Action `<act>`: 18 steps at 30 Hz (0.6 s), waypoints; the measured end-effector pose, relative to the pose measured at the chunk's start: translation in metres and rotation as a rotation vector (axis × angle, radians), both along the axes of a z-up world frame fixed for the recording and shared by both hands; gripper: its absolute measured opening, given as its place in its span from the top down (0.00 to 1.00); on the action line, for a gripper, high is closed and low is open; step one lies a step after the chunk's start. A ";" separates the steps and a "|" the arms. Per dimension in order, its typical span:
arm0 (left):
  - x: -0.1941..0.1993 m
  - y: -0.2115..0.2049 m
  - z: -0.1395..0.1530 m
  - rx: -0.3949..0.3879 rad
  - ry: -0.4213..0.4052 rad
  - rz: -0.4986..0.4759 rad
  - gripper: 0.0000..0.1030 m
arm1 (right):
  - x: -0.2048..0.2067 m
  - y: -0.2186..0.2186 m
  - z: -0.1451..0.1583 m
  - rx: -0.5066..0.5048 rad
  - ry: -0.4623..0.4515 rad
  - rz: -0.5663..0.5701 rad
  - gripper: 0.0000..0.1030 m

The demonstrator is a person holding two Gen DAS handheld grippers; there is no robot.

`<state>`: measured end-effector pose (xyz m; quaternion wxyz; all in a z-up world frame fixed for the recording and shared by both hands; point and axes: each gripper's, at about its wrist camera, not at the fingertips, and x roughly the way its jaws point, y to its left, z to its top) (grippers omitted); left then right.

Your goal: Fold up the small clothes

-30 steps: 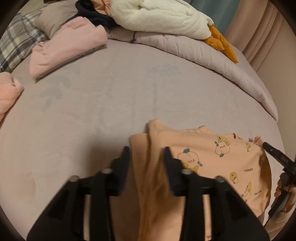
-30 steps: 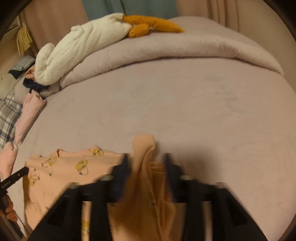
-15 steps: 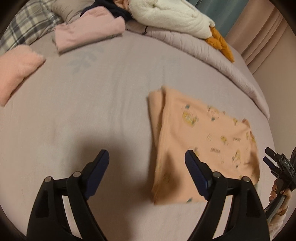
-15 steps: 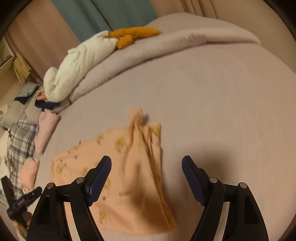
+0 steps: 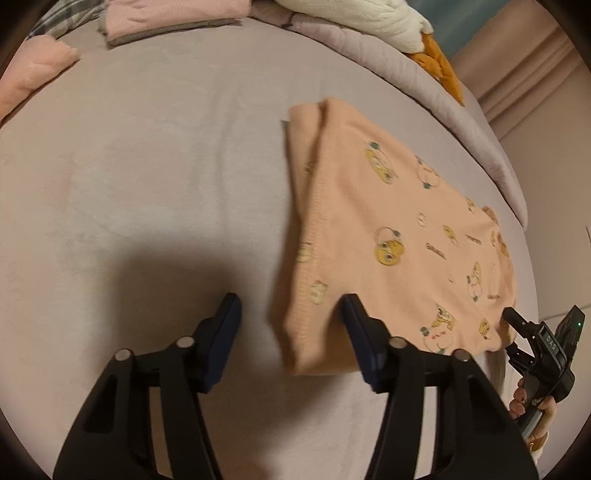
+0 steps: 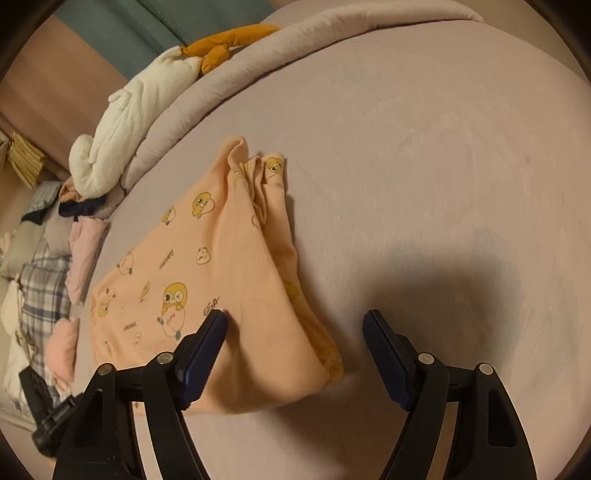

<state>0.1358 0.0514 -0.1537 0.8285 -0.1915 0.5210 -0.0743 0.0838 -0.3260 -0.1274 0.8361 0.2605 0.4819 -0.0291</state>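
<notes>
A small peach garment (image 5: 391,236) with cartoon prints lies folded flat on the mauve bed sheet (image 5: 155,170). It also shows in the right wrist view (image 6: 207,273). My left gripper (image 5: 291,325) is open, and the garment's near left corner lies between its fingers. My right gripper (image 6: 295,350) is open, and the garment's near right corner lies between its fingers. The right gripper also appears at the right edge of the left wrist view (image 5: 543,350).
Folded pink clothes (image 5: 173,14) and a peach towel (image 5: 29,70) lie at the far left. A rolled duvet (image 5: 424,92), a white blanket (image 6: 122,122) and an orange plush (image 6: 225,44) line the far edge. A plaid pillow (image 6: 40,295) is at the left.
Both grippers were shut on the garment's edge one second ago. They have opened, let the garment drop folded onto the bed, and drawn back above it.
</notes>
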 end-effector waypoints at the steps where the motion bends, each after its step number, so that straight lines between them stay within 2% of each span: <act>1: 0.001 -0.002 -0.002 -0.013 0.004 -0.010 0.57 | -0.001 0.002 -0.001 0.010 -0.008 -0.001 0.24; 3: 0.003 -0.007 -0.005 -0.048 0.016 -0.025 0.69 | -0.001 0.006 -0.005 0.039 -0.025 0.007 0.26; 5: 0.005 -0.015 -0.008 -0.059 0.023 -0.045 0.92 | 0.001 0.010 -0.009 0.043 -0.030 0.020 0.39; 6: 0.006 -0.018 -0.008 -0.035 0.022 -0.058 0.92 | 0.005 0.012 -0.011 0.025 -0.037 0.016 0.44; 7: 0.005 -0.023 -0.006 0.003 0.012 -0.062 0.92 | 0.006 0.012 -0.012 0.012 -0.038 0.010 0.57; 8: 0.004 -0.025 -0.003 0.017 0.005 -0.060 0.92 | 0.008 0.010 -0.012 0.013 -0.043 0.004 0.83; 9: 0.002 -0.026 0.001 0.025 -0.003 -0.060 0.93 | 0.008 0.005 -0.013 0.072 -0.054 0.003 0.87; 11: -0.003 -0.023 0.009 0.019 -0.021 -0.064 0.94 | 0.006 -0.002 -0.012 0.142 -0.065 -0.012 0.87; 14: -0.014 -0.020 0.025 0.009 -0.046 -0.077 0.94 | -0.006 -0.005 0.006 0.160 -0.134 -0.004 0.89; 18: -0.032 -0.019 0.034 -0.033 -0.029 -0.110 0.94 | -0.026 -0.003 0.029 0.135 -0.178 0.007 0.89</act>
